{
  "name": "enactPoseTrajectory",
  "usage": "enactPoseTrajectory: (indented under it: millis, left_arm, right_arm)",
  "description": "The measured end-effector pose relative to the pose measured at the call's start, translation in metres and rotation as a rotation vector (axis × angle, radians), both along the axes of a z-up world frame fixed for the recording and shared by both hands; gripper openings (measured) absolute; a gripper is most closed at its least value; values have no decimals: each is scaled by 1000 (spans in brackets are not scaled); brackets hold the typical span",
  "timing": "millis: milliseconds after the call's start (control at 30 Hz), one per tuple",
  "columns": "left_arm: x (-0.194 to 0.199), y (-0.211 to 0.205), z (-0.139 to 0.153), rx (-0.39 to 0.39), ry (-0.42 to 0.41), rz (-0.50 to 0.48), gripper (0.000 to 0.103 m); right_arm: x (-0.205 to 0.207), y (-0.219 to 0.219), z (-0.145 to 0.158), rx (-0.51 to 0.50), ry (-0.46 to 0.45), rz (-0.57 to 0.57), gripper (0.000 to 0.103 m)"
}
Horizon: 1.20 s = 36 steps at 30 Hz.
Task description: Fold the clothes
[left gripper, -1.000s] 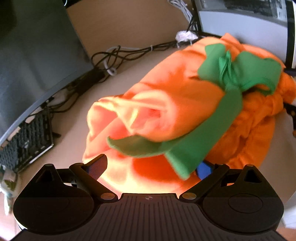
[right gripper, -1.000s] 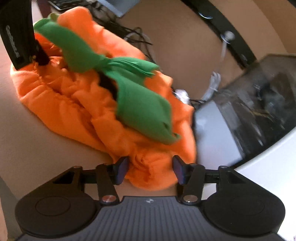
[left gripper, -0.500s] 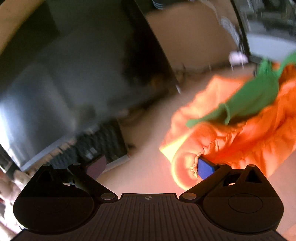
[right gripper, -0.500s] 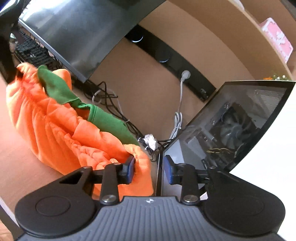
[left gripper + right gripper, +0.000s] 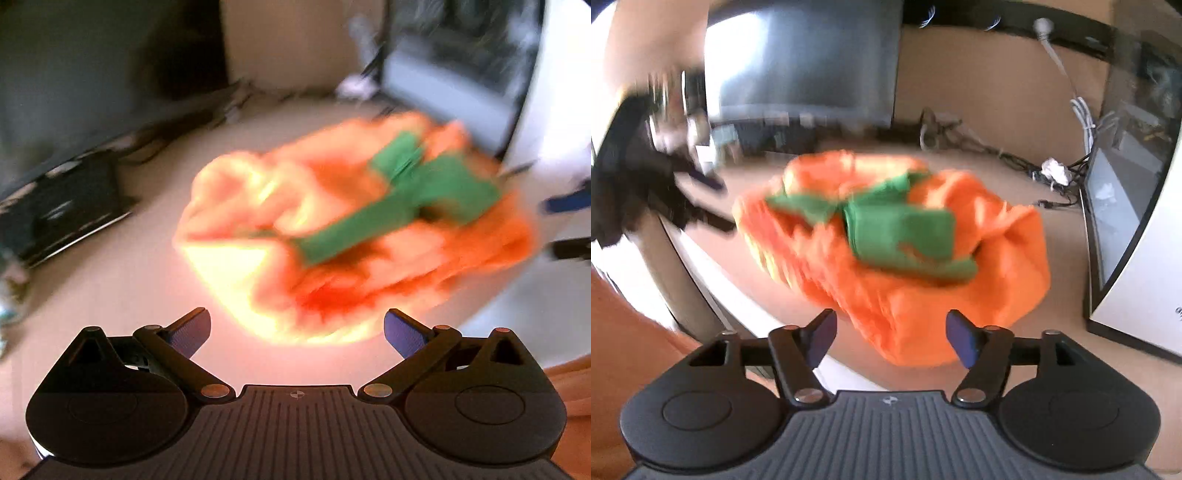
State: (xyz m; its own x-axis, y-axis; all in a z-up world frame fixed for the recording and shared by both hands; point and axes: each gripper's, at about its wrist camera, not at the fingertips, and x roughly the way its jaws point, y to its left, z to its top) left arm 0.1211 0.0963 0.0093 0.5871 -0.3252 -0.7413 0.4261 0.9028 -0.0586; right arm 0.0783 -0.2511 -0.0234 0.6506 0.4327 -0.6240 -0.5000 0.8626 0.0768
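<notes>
Both grippers (image 5: 297, 334) (image 5: 891, 338) newly off garment (image 5: 923, 266)

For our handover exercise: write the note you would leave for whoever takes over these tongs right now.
Left tongs: open, holding nothing.
Right tongs: jaws have just been opening, nothing gripped.
Orange garment with green trim: lying bunched on the desk, in front of both tongs, free of them.
Done: garment released in a heap.
Left: no neat fold visible; regrasp, flatten, fold.
</notes>
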Motion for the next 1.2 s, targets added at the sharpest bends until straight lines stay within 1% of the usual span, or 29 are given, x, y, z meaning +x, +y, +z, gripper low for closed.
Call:
enactPoseTrajectory:
  millis: [67, 133, 200, 233, 267, 333, 433, 467, 533, 600, 633, 667, 733, 800, 867, 933, 1033, 1067, 1133, 1200]
  left_arm:
    - [6, 5, 18, -136, -27, -13, 102]
    - [26, 1, 28, -260, -51, -4, 102]
    - [51, -12, 27, -381, -59, 9, 102]
    - [64, -23, 22, -418, -49, 26, 102]
    - [78, -31, 13, -432, -24, 51, 102]
    - [104, -45, -8, -416, 52, 103, 102]
    - [126, -57, -42, -342, 193, 167, 102]
    - [126, -59, -52, -326, 234, 183, 102]
    - [121, -59, -64, -315, 261, 186, 102]
    - [112, -60, -60, -296, 248, 183, 102]
    - [107, -58, -55, -267, 244, 195, 102]
    - [102, -55, -47, -224, 218, 203, 102]
    - [88, -43, -28, -134, 108, 197, 102]
    - [80, -31, -17, -43, 11, 200, 102]
    - [79, -15, -12, 24, -34, 223, 102]
    - [77, 0, -11, 49, -34, 234, 102]
    - [77, 17, -14, 81, -38, 241, 102]
    - [77, 24, -15, 79, -36, 254, 102]
    - [77, 39, -16, 72, -33, 282, 102]
    - [71, 58, -17, 57, -28, 331, 102]
  right_arm:
    - [11, -8, 15, 110, -11, -35, 71]
    - [28, -1, 16, 172, -19, -86, 73]
    - [54, 18, 6, 170, -16, -130, 73]
    - [64, 29, -5, 140, -4, -131, 73]
    - [74, 40, -15, 111, 8, -131, 73]
    - [92, 60, -35, 42, 30, -127, 73]
    - [105, 77, -59, -107, 52, -109, 73]
    - [109, 79, -66, -139, 62, -111, 73]
    - [119, 79, -74, -175, 75, -115, 73]
    - [123, 83, -76, -204, 73, -126, 73]
    - [123, 86, -74, -217, 69, -135, 73]
    - [119, 88, -68, -220, 62, -149, 73]
    - [106, 92, -55, -193, 42, -184, 73]
    - [91, 96, -39, -126, 32, -230, 73]
    - [80, 110, -28, -71, 15, -254, 74]
    - [71, 132, -20, -39, -7, -253, 74]
    - [61, 185, -20, -77, -48, -164, 77]
    - [59, 205, -24, -104, -66, -121, 78]
    - [57, 238, -32, -169, -104, -44, 85]
    - [56, 270, -43, -255, -144, 12, 86]
